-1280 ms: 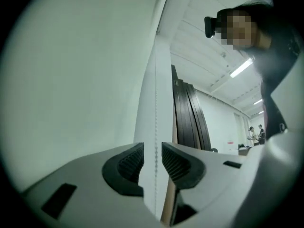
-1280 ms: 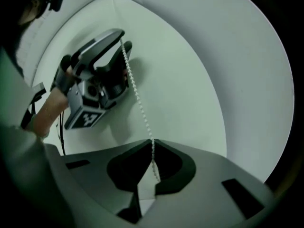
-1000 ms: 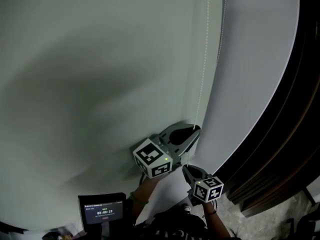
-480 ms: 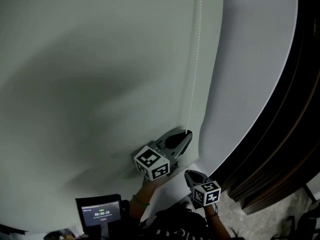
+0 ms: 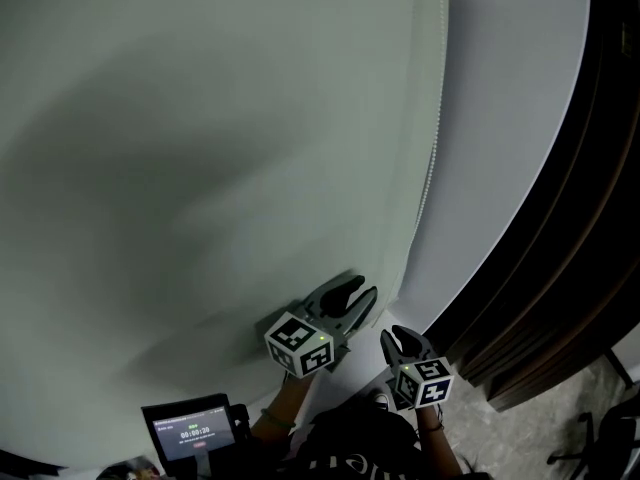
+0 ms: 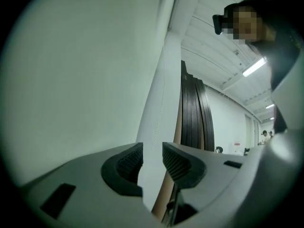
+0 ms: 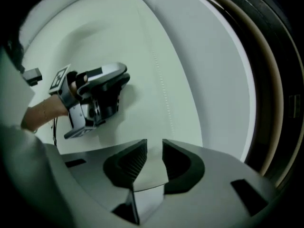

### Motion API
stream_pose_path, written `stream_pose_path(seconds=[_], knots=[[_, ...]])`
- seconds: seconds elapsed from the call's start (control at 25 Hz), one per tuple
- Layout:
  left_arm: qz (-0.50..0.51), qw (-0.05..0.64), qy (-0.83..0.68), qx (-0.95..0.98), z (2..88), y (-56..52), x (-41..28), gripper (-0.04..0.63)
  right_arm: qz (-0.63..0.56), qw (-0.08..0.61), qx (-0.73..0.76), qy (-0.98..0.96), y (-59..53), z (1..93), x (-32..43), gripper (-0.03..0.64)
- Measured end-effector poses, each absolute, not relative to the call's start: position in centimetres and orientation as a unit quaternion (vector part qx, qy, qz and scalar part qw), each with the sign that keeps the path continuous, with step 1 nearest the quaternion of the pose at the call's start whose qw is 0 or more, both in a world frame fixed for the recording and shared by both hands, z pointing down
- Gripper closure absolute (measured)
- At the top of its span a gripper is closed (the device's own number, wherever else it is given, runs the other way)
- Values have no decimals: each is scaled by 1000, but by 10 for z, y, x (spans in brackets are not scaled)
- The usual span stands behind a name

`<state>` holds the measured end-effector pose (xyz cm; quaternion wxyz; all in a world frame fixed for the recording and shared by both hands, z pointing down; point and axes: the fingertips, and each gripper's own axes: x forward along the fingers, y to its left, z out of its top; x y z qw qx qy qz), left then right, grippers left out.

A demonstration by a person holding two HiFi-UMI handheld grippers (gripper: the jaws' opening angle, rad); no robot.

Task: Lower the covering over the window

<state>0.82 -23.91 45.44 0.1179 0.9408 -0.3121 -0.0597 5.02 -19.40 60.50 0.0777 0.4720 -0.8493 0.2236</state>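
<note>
A pale green roller blind (image 5: 200,168) fills most of the head view. Its white bead chain (image 5: 428,178) hangs free along the blind's right edge, apart from both grippers. My left gripper (image 5: 358,293) sits low against the blind, and its jaws have just been opening with nothing between them. The right gripper (image 5: 395,336) is just below and to the right; its jaws have also just been opening and hold nothing. The left gripper (image 6: 153,158) looks up along the chain (image 6: 158,120). From the right gripper (image 7: 154,151) I see the left gripper (image 7: 97,99) and the chain (image 7: 164,89).
A grey-white wall strip (image 5: 510,118) runs beside the blind. Dark stacked panels (image 5: 580,268) lean at the right above a speckled floor (image 5: 590,418). A small screen with a timer (image 5: 190,433) sits at the bottom left.
The left gripper came down with the chain in its jaws, then let it go; the chain now hangs further right. Both grippers' jaws have opened and both sit a little lower.
</note>
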Motion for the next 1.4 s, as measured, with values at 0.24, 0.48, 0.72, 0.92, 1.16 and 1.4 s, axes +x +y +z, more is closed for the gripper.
stream_pose_path(seconds=[0.24, 0.48, 0.72, 0.92, 1.16, 1.4], knots=[[-12, 178, -308, 934, 523, -208, -2, 483, 230, 33, 503, -833, -178, 596, 68, 532], [12, 215, -278, 936, 543, -176, 10, 483, 236, 2, 502, -832, -154, 567, 70, 532], [22, 218, -264, 939, 555, -160, 15, 485, 236, 4, 499, -834, -151, 561, 62, 533], [18, 222, -263, 939, 543, -167, 24, 484, 250, -5, 493, -833, -158, 546, 67, 534], [-3, 218, -269, 938, 531, -92, 48, 484, 231, 19, 489, -841, -75, 541, 86, 534], [-4, 207, -275, 939, 517, 28, 79, 484, 221, 24, 480, -848, 39, 528, 109, 534]])
